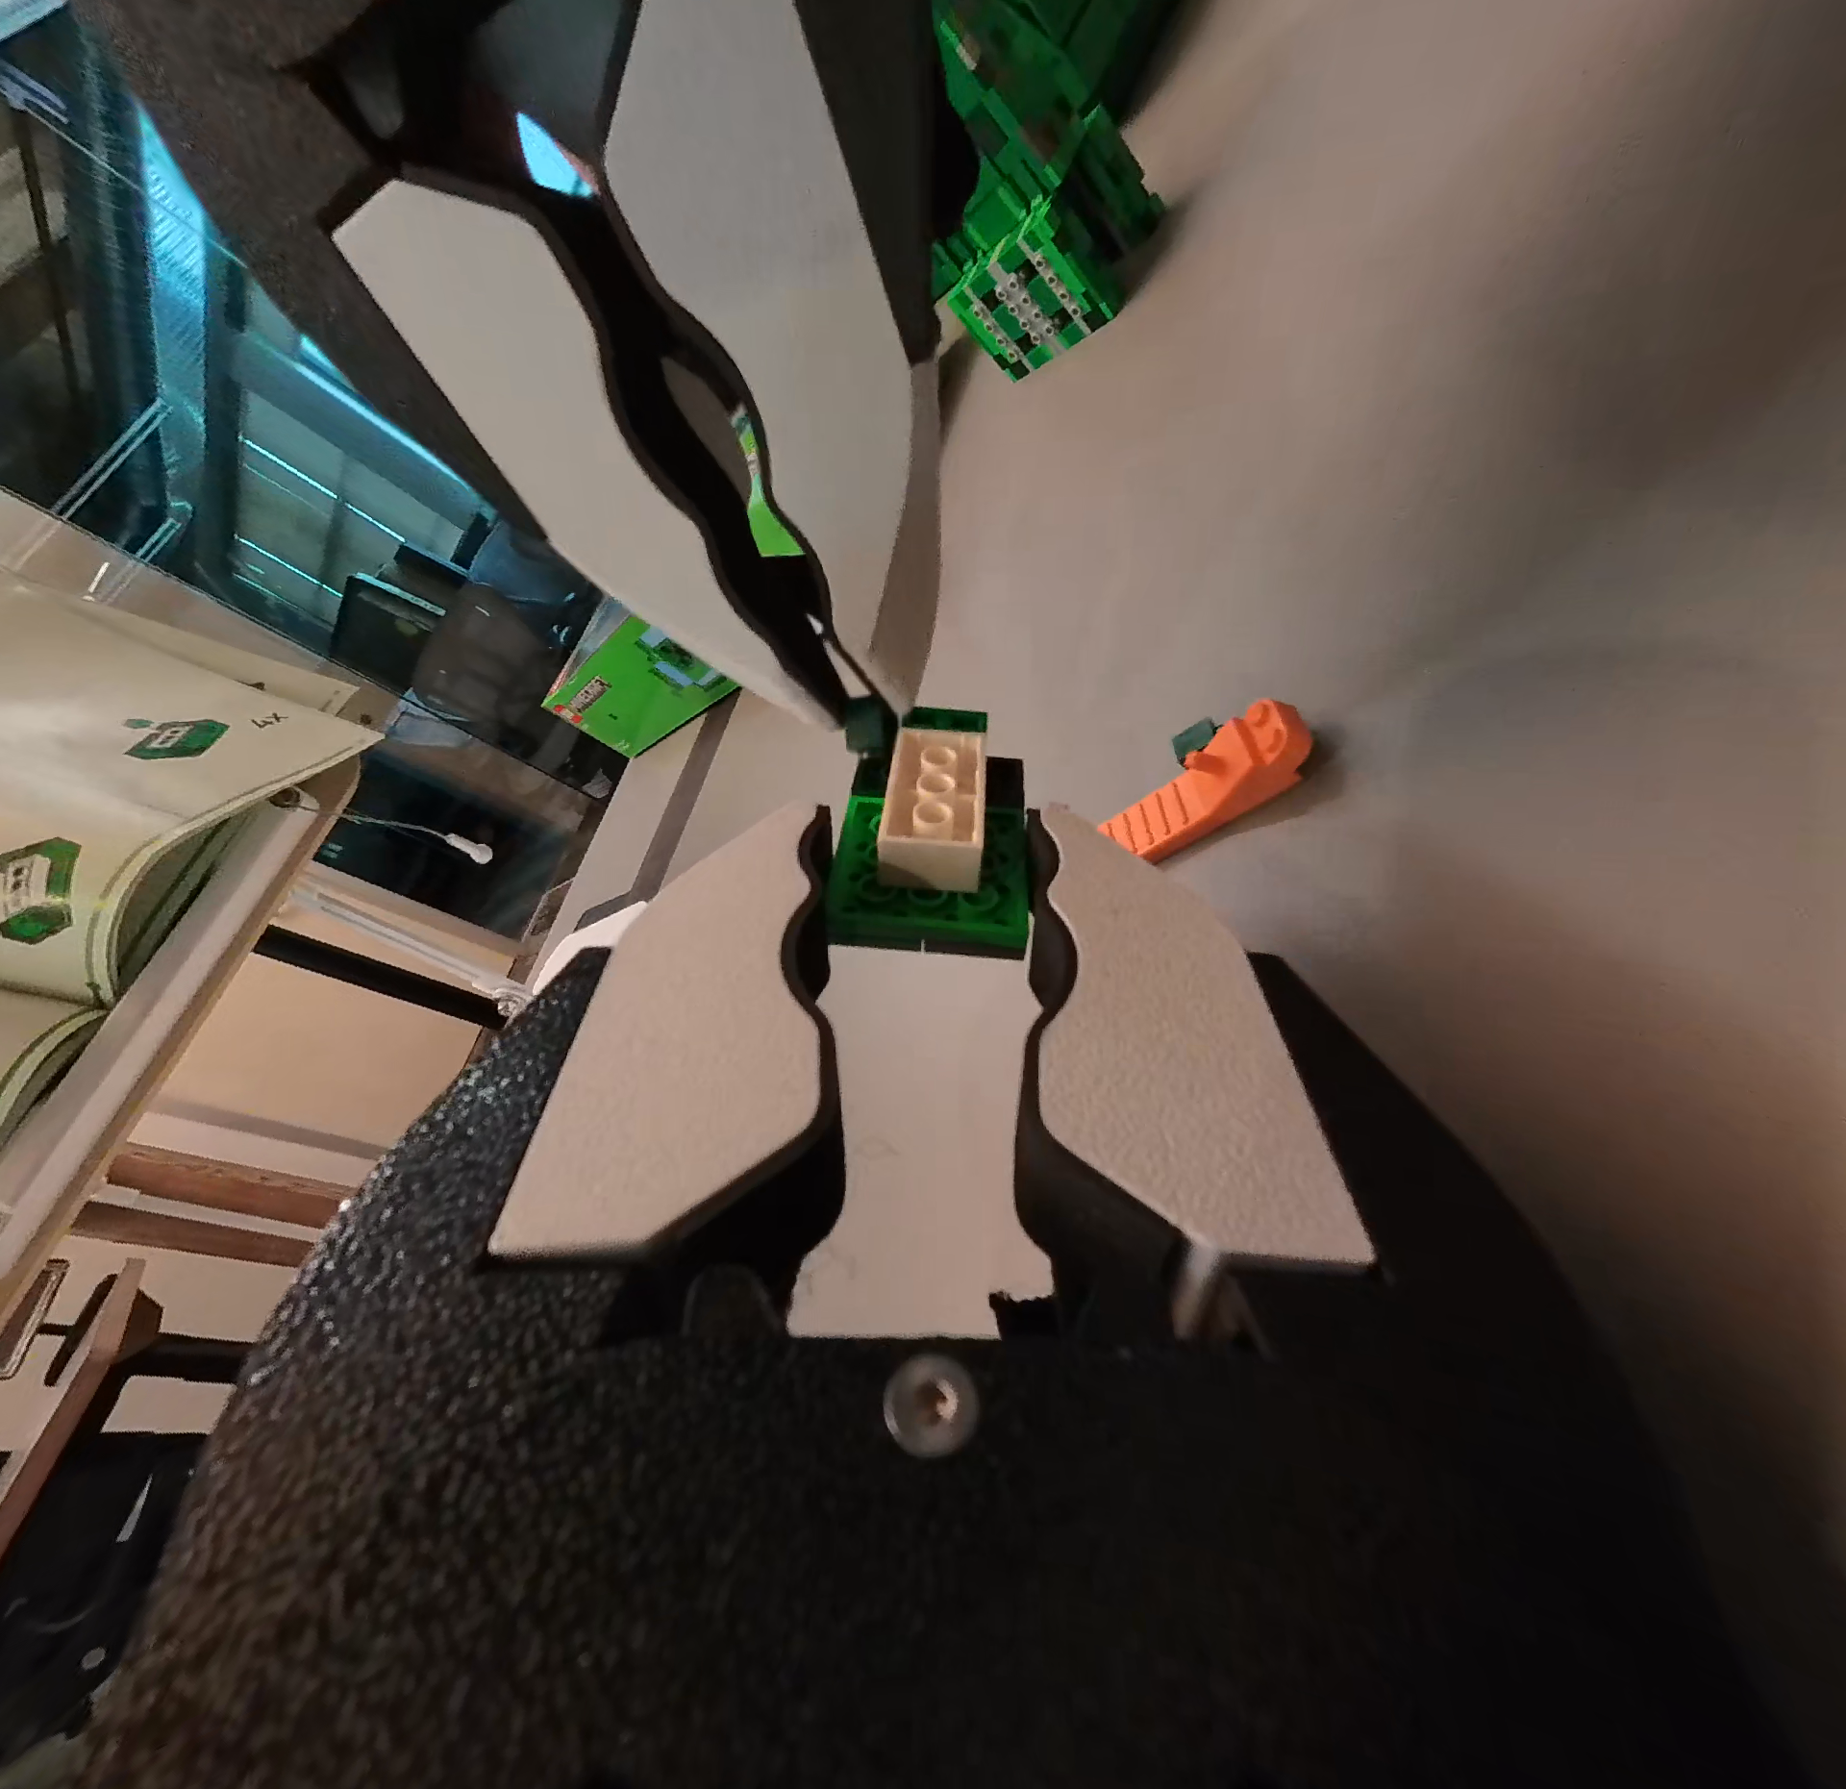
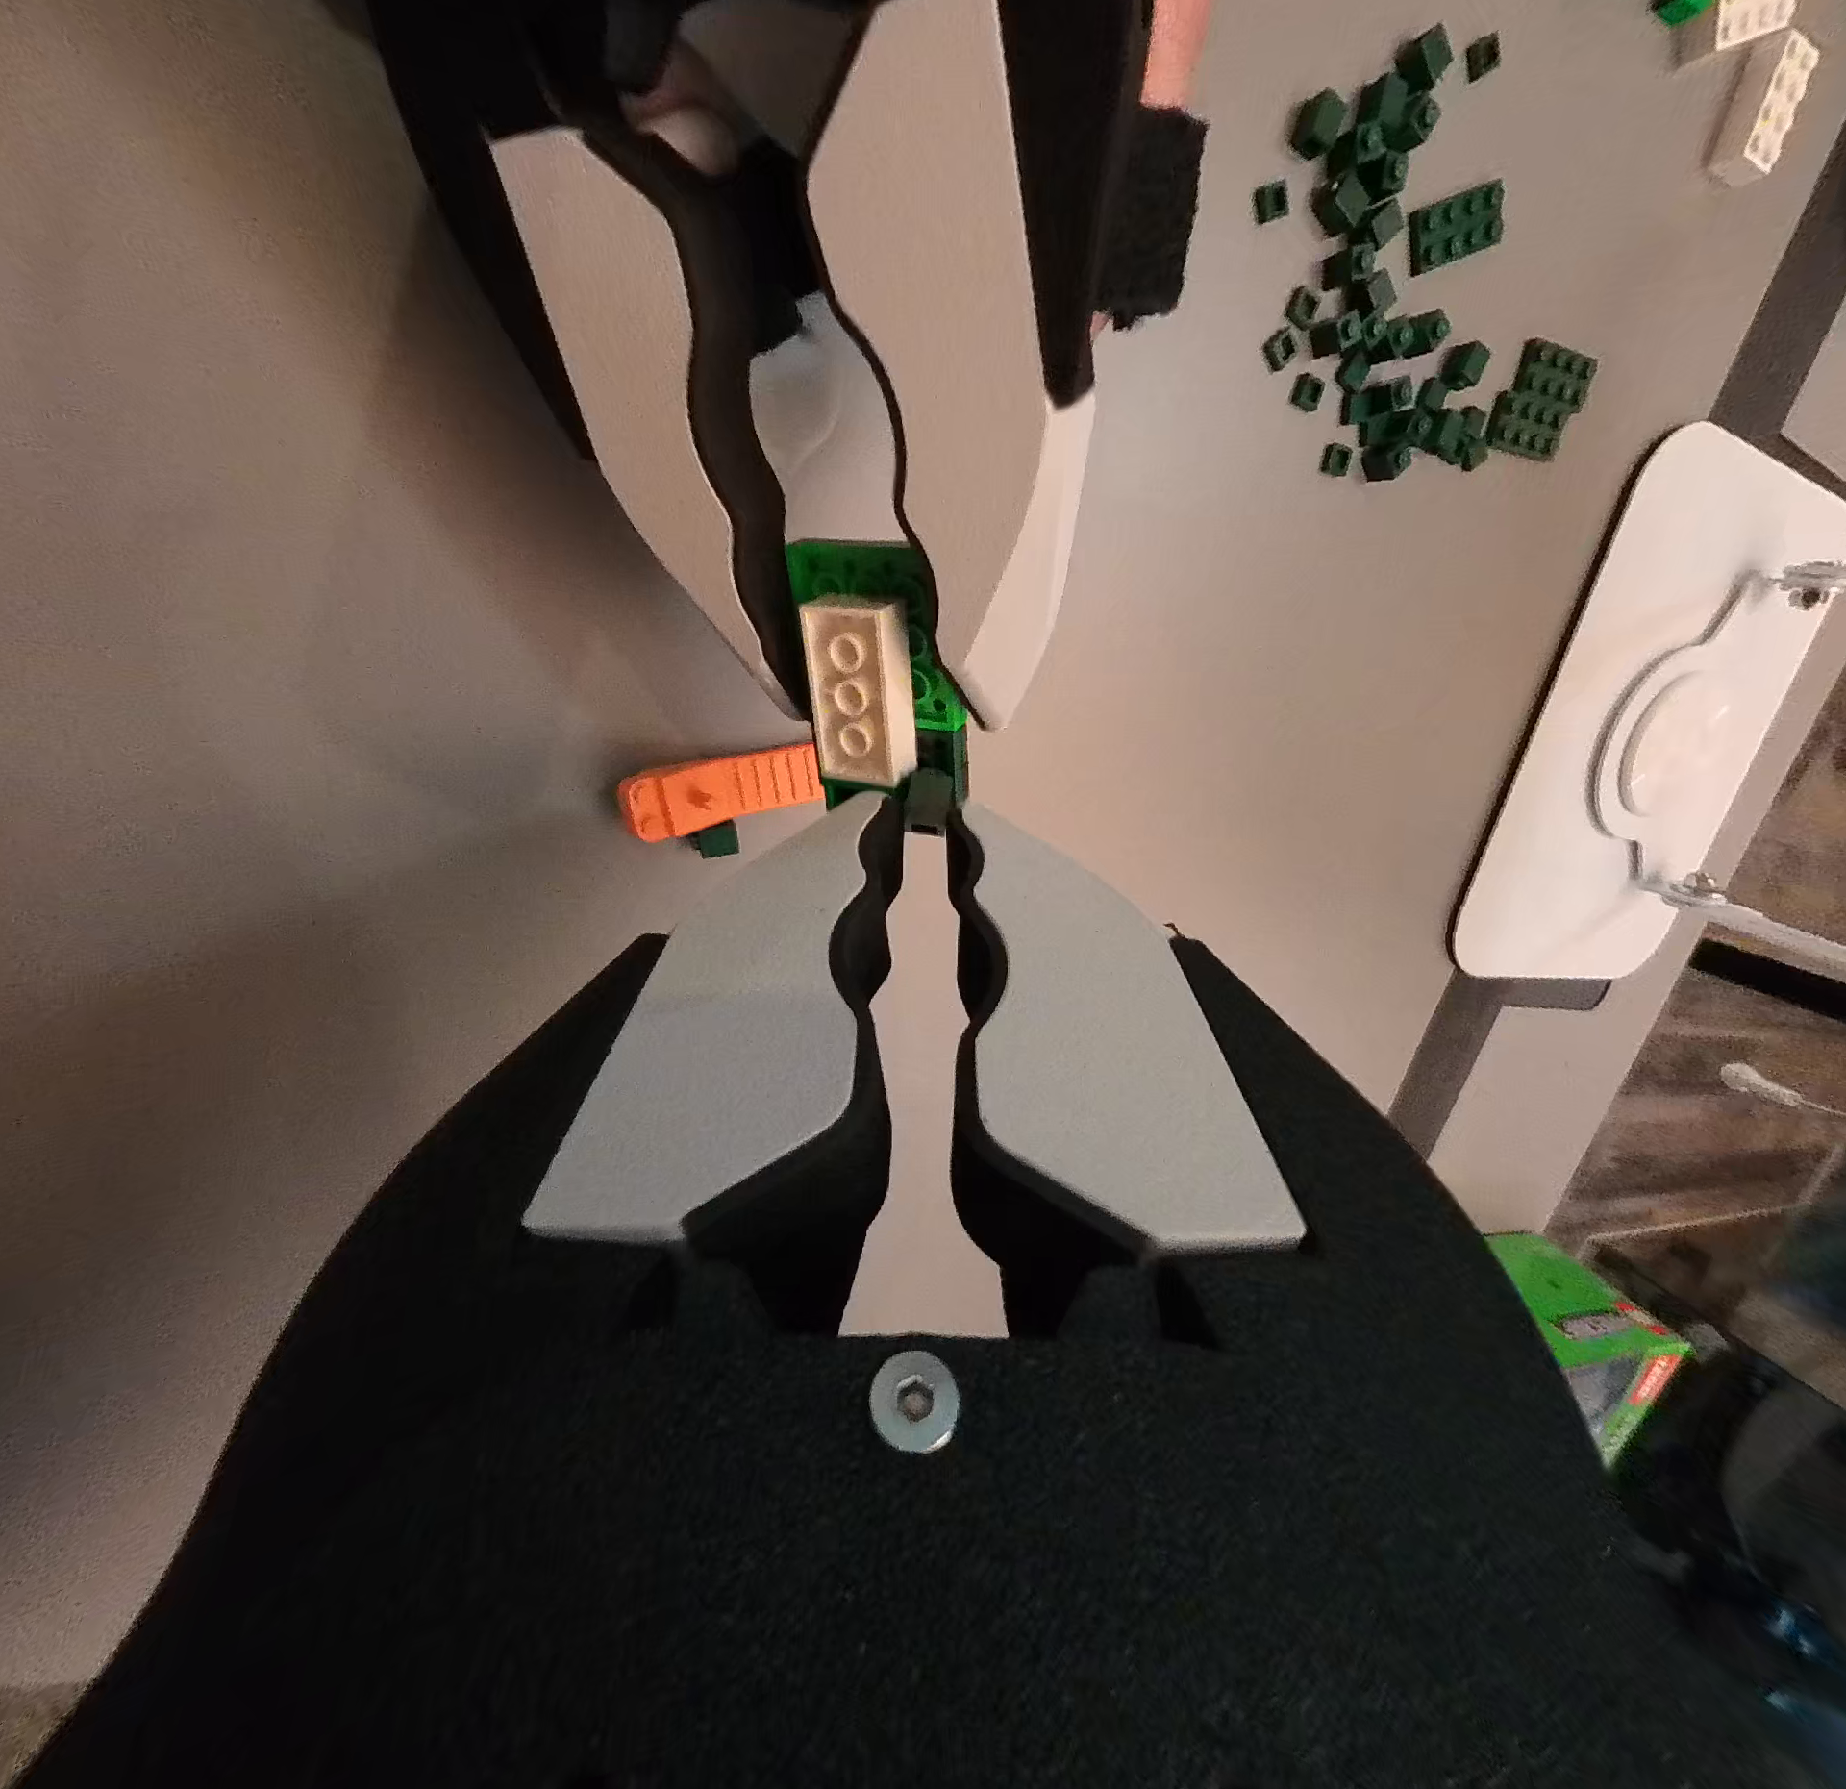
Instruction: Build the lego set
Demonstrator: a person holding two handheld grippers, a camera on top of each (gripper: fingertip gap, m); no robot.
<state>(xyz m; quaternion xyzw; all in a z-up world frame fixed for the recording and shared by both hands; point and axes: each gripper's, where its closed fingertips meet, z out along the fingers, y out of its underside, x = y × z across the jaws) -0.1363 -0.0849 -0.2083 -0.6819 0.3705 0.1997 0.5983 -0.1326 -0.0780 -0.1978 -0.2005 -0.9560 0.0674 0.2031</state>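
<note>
My left gripper (image 1: 929, 857) is shut on a small green plate assembly (image 1: 929, 907) with a cream 2x4 brick (image 1: 934, 807) stuck on it, underside showing, held above the table. My right gripper (image 2: 917, 814) is shut on a small dark green brick (image 2: 927, 804) and holds it against the far edge of that assembly (image 2: 879, 573). In the left wrist view the right gripper (image 1: 864, 714) comes in from the top with the dark green brick (image 1: 865, 729). In the right wrist view the left gripper (image 2: 884, 717) comes in from the top, around the cream brick (image 2: 859, 687).
An orange brick separator (image 1: 1214, 782) lies on the grey table beside a small dark green piece; it also shows in the right wrist view (image 2: 714, 792). A built green model (image 1: 1039, 193) stands behind. Loose dark green bricks (image 2: 1398, 323), white bricks (image 2: 1768, 73), an open booklet (image 1: 100, 792), a green box (image 1: 639, 687). Both grippers' tips are close together, under 4 cm apart.
</note>
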